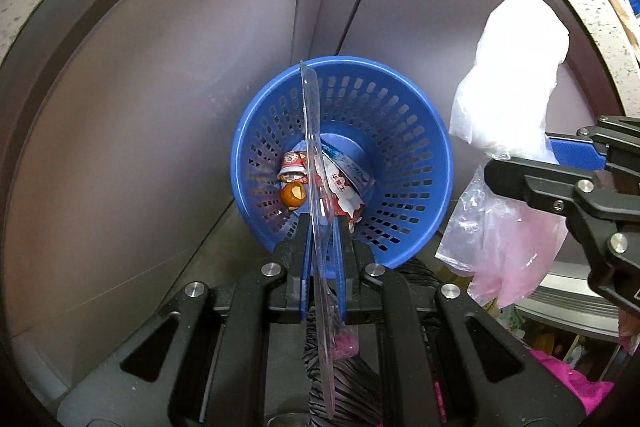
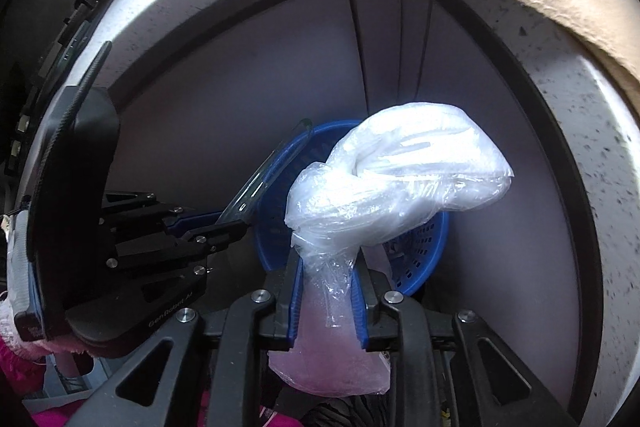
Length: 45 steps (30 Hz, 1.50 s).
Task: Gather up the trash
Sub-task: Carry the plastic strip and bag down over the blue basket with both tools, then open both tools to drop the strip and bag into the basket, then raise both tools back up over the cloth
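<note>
- Already some of the trash is collected: the blue basket (image 1: 344, 163) on the floor holds a small printed cup (image 1: 294, 167), an orange round thing (image 1: 293, 194) just beside it and a crumpled red-and-white wrapper (image 1: 344, 191).
- My left gripper (image 1: 323, 227) is clamped tight on a flat piece of clear plastic packaging (image 1: 314, 155), held edge-on and upright, and it points steeply down at the basket. The sheet's far end stands over the basket's mouth, so I judge this piece is almost ready to drop but not yet let go.
- My right gripper (image 2: 326, 267) has a bunched clear plastic bag (image 2: 396, 171) between its pads, which look to press on the bag's twisted neck. The jaws stand partly apart around it; I read that as a grip, though a light one. A pinkish part of the bag hangs below the fingers.
- From the left wrist view the bag sits off to the right of the basket and beside its rim, not over the opening. From the right wrist view it covers much of the basket, so I cannot say exactly how near the rim it is.
- Left to do, as I judge it: release the clear packaging into the basket, then bring the bag over the opening and let it fall in.
- Whether more trash lies elsewhere I cannot tell from these views.
</note>
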Tool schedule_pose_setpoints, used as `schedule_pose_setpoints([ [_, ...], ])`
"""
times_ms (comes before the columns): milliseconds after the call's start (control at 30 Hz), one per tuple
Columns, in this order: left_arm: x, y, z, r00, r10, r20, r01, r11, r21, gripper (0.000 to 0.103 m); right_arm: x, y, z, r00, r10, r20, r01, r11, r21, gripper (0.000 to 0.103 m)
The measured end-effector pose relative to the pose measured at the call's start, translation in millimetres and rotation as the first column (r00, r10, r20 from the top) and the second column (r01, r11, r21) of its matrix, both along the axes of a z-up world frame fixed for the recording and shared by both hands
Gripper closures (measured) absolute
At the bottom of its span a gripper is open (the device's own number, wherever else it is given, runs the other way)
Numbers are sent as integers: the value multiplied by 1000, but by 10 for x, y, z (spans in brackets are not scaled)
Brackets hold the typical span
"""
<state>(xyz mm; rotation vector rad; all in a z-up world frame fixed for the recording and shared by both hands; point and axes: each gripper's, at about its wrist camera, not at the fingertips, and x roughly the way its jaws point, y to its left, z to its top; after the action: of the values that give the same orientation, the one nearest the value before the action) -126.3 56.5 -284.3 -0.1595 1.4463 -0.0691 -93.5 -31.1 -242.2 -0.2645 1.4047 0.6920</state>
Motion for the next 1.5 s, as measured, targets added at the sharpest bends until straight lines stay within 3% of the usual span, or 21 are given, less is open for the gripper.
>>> schedule_pose_setpoints([
  [400,70,-10,85,1000,-1,9,0,1000,26,95,17,62,-26,1000,-7,20,7,1000,-17,75],
  [500,91,-12,136,1000,-3,12,3,999,40,95,20,35,-1,1000,-15,28,15,1000,-22,65],
  [533,95,-10,140,1000,-3,11,2,999,46,93,33,-5,8,999,-15,31,16,1000,-24,54],
  [567,99,-4,144,1000,-3,10,2,999,50,85,34,-17,20,999,-15,35,16,1000,-24,44],
  [600,95,4,170,1000,-3,11,3,999,52,80,29,-28,31,999,-14,39,15,1000,-22,42],
  [667,86,22,185,1000,-1,15,0,998,61,68,27,-50,41,999,-12,42,14,1000,-25,42],
  [1167,91,103,288,1000,12,28,-14,997,75,68,114,-81,194,999,-29,38,29,1000,-6,40],
  [1500,62,162,571,997,25,79,-31,996,80,68,80,-185,452,998,-27,50,24,998,61,39],
])
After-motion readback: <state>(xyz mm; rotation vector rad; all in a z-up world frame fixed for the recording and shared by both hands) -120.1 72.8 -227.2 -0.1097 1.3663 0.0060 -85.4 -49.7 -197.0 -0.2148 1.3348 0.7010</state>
